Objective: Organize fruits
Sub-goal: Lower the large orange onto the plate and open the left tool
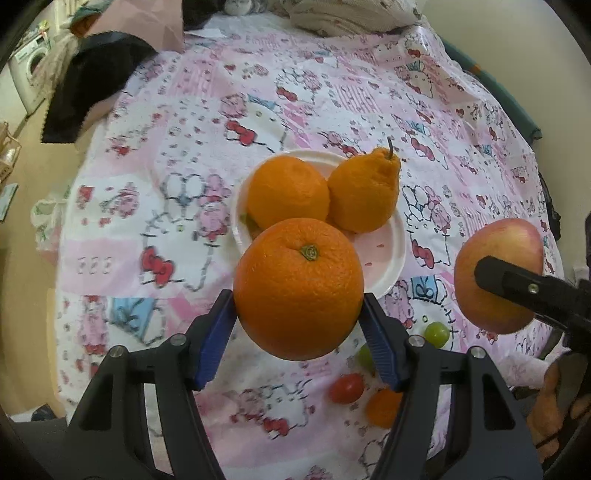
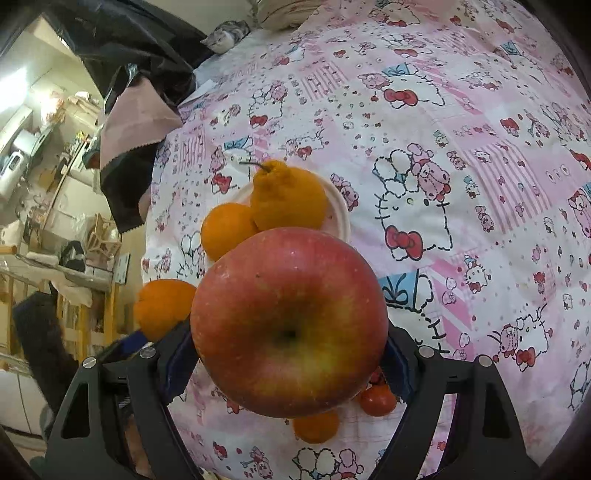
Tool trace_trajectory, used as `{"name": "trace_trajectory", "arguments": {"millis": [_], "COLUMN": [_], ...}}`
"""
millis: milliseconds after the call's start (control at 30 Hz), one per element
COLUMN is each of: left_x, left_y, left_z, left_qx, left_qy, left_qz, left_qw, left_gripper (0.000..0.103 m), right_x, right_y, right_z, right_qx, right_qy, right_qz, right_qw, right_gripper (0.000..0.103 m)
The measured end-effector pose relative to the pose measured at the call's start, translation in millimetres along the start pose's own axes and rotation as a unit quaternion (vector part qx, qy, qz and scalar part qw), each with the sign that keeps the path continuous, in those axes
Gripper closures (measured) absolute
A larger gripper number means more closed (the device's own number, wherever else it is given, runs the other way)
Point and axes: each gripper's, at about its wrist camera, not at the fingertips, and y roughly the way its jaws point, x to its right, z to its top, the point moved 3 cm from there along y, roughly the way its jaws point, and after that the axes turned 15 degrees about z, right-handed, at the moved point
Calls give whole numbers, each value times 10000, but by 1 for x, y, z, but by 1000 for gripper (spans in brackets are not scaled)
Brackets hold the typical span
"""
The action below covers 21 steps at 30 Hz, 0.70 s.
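Observation:
My left gripper (image 1: 298, 314) is shut on a large orange (image 1: 298, 288) and holds it above the near rim of a white plate (image 1: 386, 254). The plate holds a round orange (image 1: 288, 192) and a pear-shaped bumpy orange (image 1: 364, 194). My right gripper (image 2: 290, 354) is shut on a red apple (image 2: 290, 319), also seen in the left wrist view (image 1: 498, 273) to the right of the plate. In the right wrist view the plate (image 2: 341, 214) with the bumpy orange (image 2: 288, 197) and round orange (image 2: 227, 229) lies beyond the apple; the held orange (image 2: 162, 306) shows at left.
Loose on the pink patterned sheet (image 1: 184, 166) below the grippers lie green grapes (image 1: 436, 334), a cherry tomato (image 1: 346, 387) and a small orange (image 1: 382, 408). Dark cloth (image 1: 92, 85) lies at the bed's far left edge. Pillows (image 1: 343, 18) sit at the far end.

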Motion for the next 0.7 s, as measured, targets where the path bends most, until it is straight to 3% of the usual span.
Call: {"name": "trace_trajectory", "arguments": {"millis": [367,500,700], "left_x": [57,64,69], "left_y": [48,58,62], "left_z": [28,29,23], "left_qx": [-280,-405,-282], "left_qy": [30,-42,256], "left_qz": [4,92,324], "left_qw": [9996,9991,9987], "left_gripper": [39,39,39], "right_x": [22,25,21], "right_y": [-19,-21,-19], "right_z": [15,18,17], "right_qx": [200,219,161], "right_qy": [410,502,510], "right_qz": [162,252,383], "right_qw": [9988,9982,9978], "right_gripper": [17,17,17]}}
